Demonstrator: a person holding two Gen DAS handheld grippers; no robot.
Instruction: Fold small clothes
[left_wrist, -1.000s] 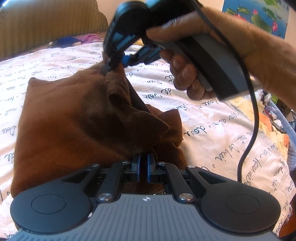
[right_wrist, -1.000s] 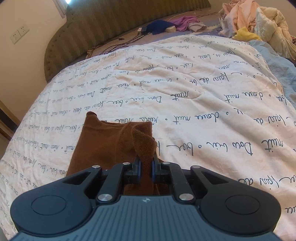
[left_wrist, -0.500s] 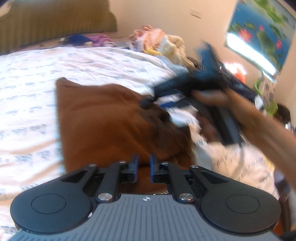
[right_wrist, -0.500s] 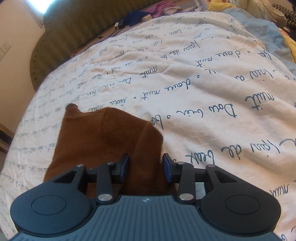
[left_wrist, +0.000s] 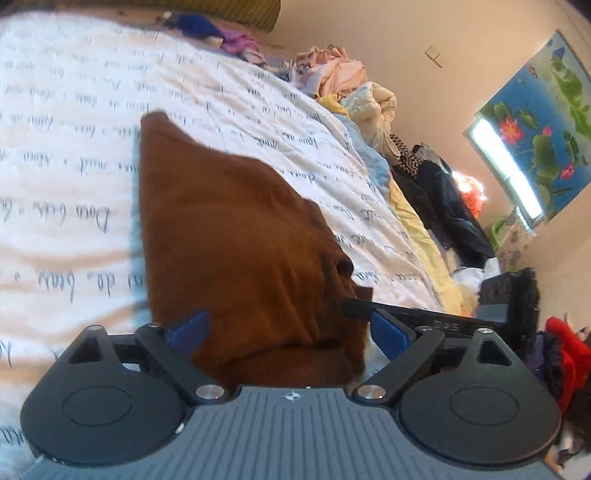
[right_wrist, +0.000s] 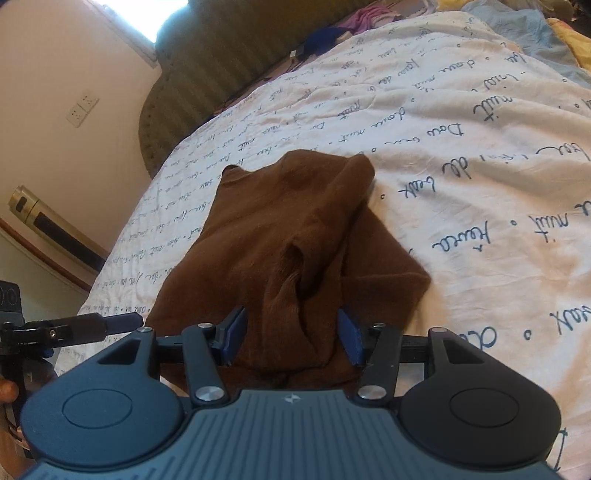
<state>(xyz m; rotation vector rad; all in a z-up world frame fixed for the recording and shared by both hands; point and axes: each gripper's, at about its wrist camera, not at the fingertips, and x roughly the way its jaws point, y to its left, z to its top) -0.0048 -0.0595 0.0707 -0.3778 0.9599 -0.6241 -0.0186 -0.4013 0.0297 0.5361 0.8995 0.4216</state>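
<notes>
While the left wrist view looks along the bed, the left gripper (left_wrist: 291, 328) has its blue pads spread wide apart, and the brown garment (left_wrist: 236, 236) lies between and beyond them on the white quilt (left_wrist: 66, 155) printed with dark handwriting. The cloth is doubled over and bunched near the fingers, with one corner reaching far up the quilt. Whether the pads touch the fabric is hard to tell. Just to the right, part of the right gripper (left_wrist: 436, 321) pokes in at the garment's edge. A heap of clothes (left_wrist: 340, 81) sits at the far side of the bed, and a lotus picture (left_wrist: 535, 122) hangs on the wall.

In the right wrist view, the right gripper (right_wrist: 291, 339) is likewise spread apart, clamping nothing, with the brown garment (right_wrist: 288, 240) rumpled between its pads and stretching ahead across the quilt (right_wrist: 480, 166). A deep crease runs down the cloth's middle. The left gripper (right_wrist: 92, 325) shows at the left edge, beside the garment. A green headboard (right_wrist: 229, 62) stands beyond.
</notes>
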